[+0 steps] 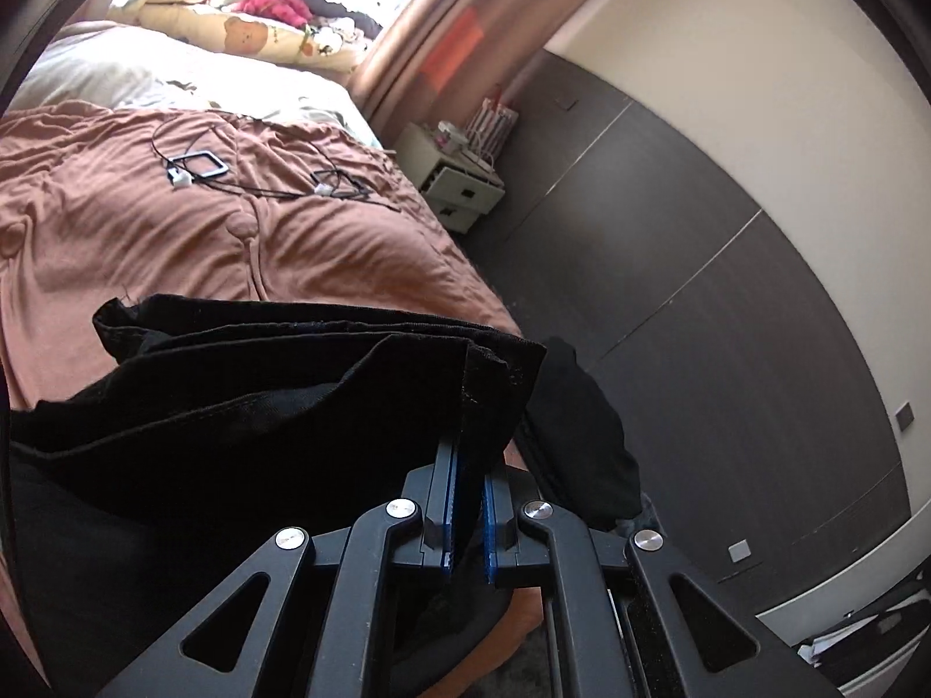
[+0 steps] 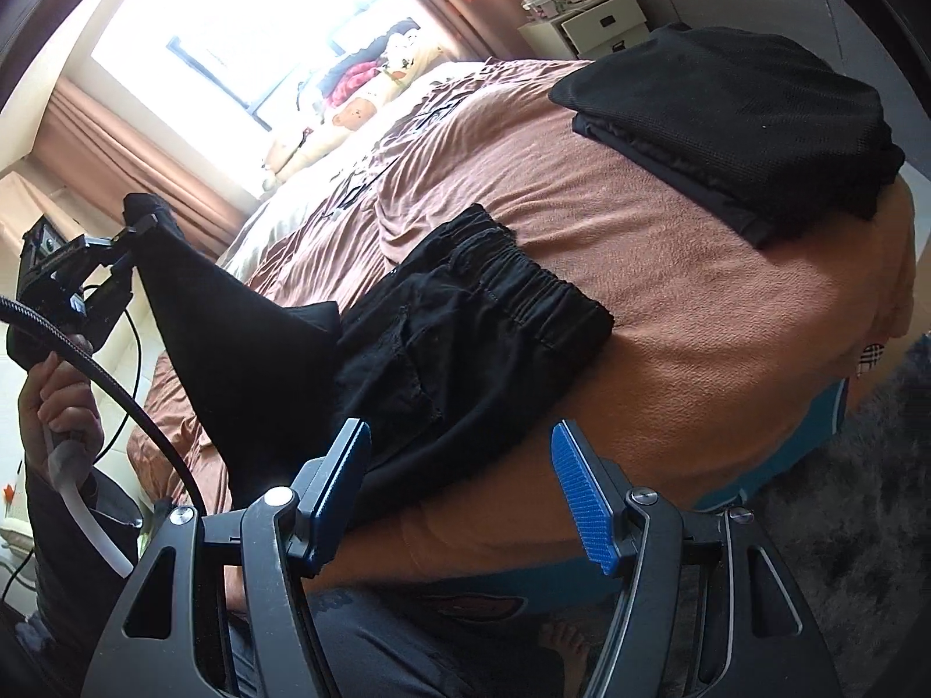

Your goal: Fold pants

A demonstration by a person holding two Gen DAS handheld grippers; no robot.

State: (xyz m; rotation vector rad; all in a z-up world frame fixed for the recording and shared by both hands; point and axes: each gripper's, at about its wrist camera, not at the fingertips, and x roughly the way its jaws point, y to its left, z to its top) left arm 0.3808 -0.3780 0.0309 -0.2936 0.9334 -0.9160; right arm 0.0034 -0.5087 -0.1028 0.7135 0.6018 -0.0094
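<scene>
Pants: I see black pants (image 2: pixel 465 314) lying on the brown bedspread (image 2: pixel 698 302), near the bed's near edge, elastic waistband gathered and facing right; the leg end is lifted off the bed at the left and hangs as a taut dark sheet.
Pants, close up: from my left wrist view the stitched hems (image 1: pixel 489 384) stand stacked, layers doubled.
Left gripper: my left gripper (image 1: pixel 468 465) is clamped tight on those hems, blue pads pressing cloth; in the right wrist view it (image 2: pixel 137 232) sits raised at the far left, tilted downward.
Left hand: a hand (image 2: pixel 58 390) grips the handle below it.
Right gripper: my right gripper (image 2: pixel 465 477) stands well apart, nothing between the pads, low over the bed's near edge.
Other: a folded black garment (image 2: pixel 739 116) lies far right.
</scene>
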